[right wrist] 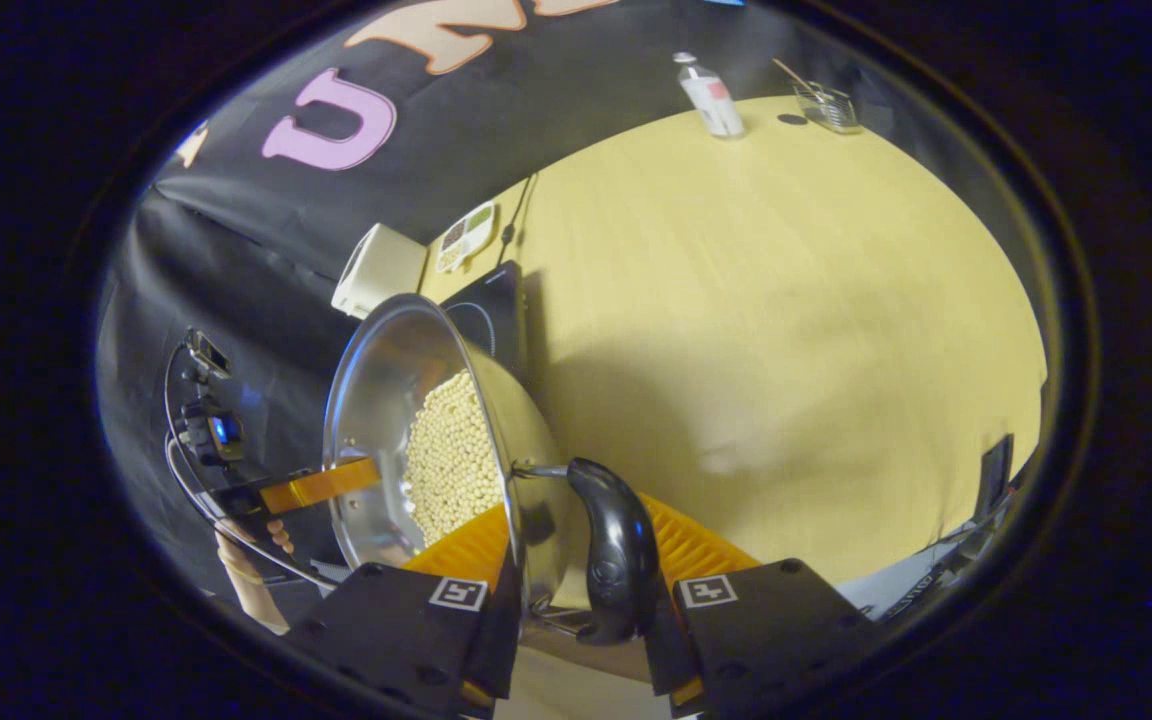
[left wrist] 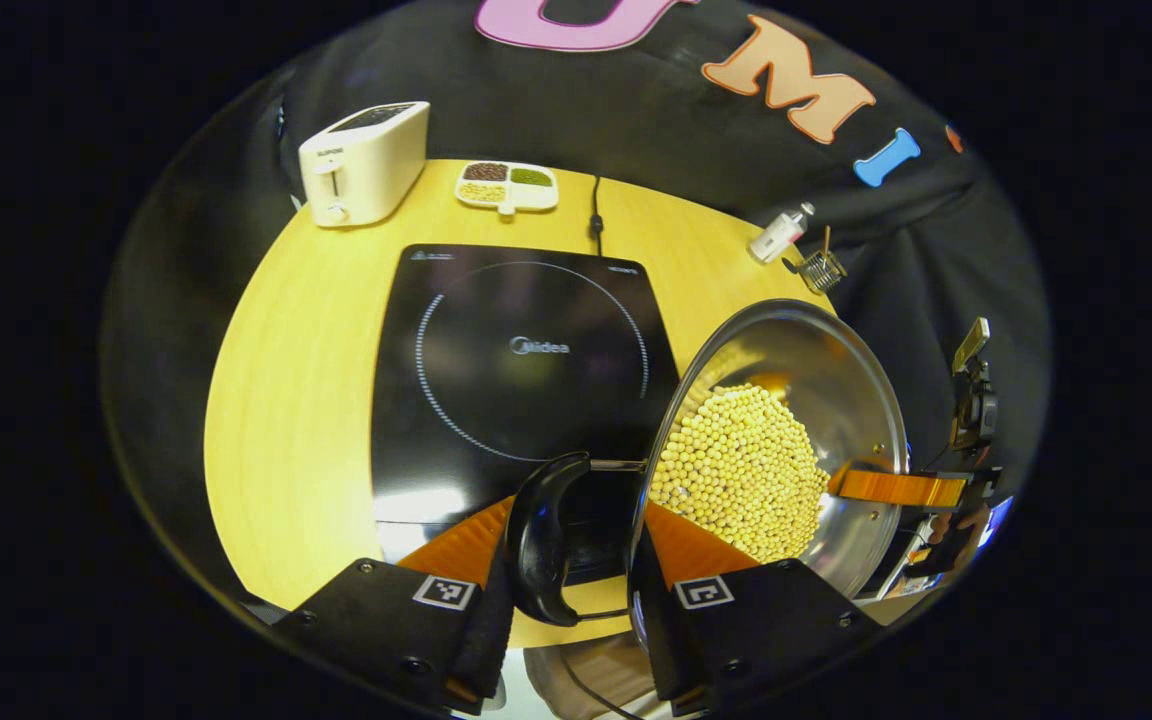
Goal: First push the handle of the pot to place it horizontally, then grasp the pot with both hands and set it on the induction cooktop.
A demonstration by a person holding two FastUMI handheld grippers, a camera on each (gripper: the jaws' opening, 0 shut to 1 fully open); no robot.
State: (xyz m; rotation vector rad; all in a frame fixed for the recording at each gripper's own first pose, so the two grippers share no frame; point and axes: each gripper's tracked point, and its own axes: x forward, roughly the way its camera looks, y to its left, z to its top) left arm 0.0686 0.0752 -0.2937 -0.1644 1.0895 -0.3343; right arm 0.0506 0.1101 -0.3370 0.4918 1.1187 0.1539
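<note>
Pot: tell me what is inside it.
The pot holds a heap of small pale round beans, piled toward one side, leaving bare metal elsewhere. The heap covers the pot's inner surface beneath it, so anything under the beans cannot be seen.

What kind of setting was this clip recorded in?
Likely a mock kitchen in a recording booth: a wooden table holds an induction cooktop, a toaster and a divided dish of grains, backed by black cloth.
</note>
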